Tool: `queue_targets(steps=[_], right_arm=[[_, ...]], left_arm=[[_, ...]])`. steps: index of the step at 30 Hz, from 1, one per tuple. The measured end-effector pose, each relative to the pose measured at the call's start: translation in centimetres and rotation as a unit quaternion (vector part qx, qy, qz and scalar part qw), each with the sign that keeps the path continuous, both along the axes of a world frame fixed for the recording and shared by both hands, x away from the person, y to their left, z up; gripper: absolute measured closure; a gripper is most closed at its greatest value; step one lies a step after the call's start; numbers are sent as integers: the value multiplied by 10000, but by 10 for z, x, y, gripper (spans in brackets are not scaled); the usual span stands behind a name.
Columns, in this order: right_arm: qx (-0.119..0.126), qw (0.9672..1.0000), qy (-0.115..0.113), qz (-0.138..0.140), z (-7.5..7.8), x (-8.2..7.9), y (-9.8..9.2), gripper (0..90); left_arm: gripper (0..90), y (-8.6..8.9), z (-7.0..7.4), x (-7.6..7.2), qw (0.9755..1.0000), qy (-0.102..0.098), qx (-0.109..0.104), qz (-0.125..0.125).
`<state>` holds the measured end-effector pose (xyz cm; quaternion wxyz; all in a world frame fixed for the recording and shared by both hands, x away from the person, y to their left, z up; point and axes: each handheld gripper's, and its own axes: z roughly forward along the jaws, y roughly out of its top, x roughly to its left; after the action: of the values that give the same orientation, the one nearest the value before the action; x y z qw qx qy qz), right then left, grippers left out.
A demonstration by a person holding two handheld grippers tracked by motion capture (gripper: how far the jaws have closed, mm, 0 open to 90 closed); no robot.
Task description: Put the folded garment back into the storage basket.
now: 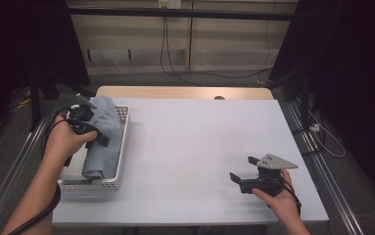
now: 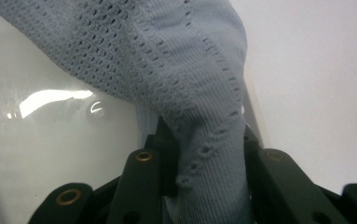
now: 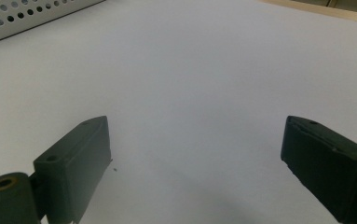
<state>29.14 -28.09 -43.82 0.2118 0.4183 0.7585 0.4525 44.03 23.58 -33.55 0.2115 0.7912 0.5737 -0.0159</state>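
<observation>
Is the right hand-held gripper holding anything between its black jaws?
No: the right hand-held gripper has its jaws wide apart over the bare white table.

At about nine o'clock on the white tabletop (image 1: 195, 147) sits a white perforated basket (image 1: 119, 166) with a pale blue cloth (image 1: 104, 142) heaped inside. The left tongs (image 1: 89, 129) reach in from the basket's left side and grip the cloth near its upper part. At about four o'clock, the right tongs (image 1: 241, 169) rest low over the bare tabletop, jaws spread wide with nothing between them.
</observation>
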Motion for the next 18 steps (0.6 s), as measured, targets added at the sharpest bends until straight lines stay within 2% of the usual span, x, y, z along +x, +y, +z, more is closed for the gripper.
queue_targets(steps=[6,11,18], right_arm=[[-3,10000,3,0,0,0,0,75],[-2,10000,0,1,0,0,0,75],[-3,10000,-5,2,0,0,0,75]], left_arm=[[633,7,0,1,9999,-34,-71,89],[567,13,-1,1,9996,-97,-94,259],[528,19,-5,1,9994,-115,-79,315]])
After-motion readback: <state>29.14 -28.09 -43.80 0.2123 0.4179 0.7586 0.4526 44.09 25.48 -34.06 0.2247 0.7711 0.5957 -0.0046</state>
